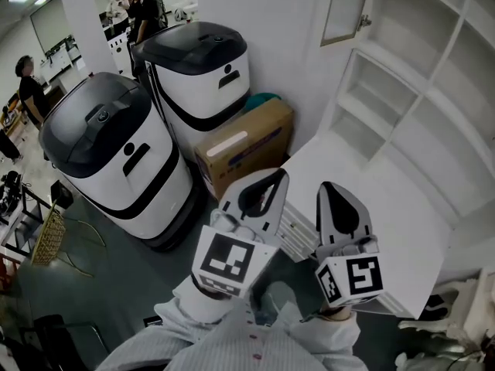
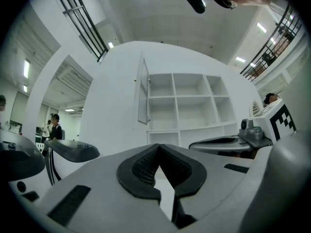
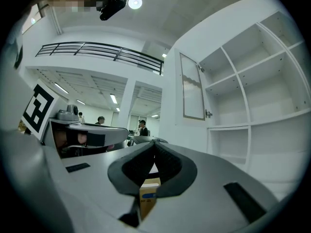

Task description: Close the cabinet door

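The white cabinet with open shelves fills the right of the head view. Its glass-paned door stands swung open at the top, with a small knob on its edge. The door shows edge-on in the left gripper view, and the door shows as a framed pane in the right gripper view. My left gripper and right gripper are side by side low in the head view, pointing toward the cabinet and well short of the door. Both are shut with nothing held: left gripper, right gripper.
Two white-and-black machines stand to the left of the cabinet, with a cardboard box wedged between them and the cabinet's side. A white counter juts out below the shelves. People stand at the far left.
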Demonstrator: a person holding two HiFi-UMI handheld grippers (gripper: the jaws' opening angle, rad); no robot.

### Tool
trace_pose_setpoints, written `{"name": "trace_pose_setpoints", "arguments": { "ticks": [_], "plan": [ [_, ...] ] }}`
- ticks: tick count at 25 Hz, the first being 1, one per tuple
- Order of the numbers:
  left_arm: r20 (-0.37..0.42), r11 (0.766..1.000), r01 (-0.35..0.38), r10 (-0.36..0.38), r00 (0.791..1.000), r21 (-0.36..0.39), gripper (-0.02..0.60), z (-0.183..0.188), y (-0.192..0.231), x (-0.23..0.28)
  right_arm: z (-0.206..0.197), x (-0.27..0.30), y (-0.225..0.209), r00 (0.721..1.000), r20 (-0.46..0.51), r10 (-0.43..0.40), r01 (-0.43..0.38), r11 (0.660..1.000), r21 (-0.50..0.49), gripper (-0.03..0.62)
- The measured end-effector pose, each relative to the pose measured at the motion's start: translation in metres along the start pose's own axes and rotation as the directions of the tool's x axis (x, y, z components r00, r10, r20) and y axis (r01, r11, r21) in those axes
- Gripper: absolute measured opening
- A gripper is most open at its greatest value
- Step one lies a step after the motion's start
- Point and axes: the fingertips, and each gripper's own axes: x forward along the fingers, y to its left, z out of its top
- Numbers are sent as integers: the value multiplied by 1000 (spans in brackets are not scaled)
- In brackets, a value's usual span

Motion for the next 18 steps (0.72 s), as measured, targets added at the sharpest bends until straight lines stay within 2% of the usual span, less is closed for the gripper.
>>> {"name": "trace_pose_setpoints", "arguments": {
  "ticks": [7,13,18],
  "plan": [
    [-18,1000,15,-16,1000,-9,9,-13,17,36,-9,30,-24,1000,-15,-22,22,1000,-4,12],
    [-37,1000,23,-24,999,-4,9,-19,26,83,-12,64,-64,1000,-8,-27,27,1000,0,12],
    [-2,1000,1,-1,1000,-1,9,-8,33,133,-8,92,-102,1000,0,-10,10,1000,-12,12]
  ]
}}
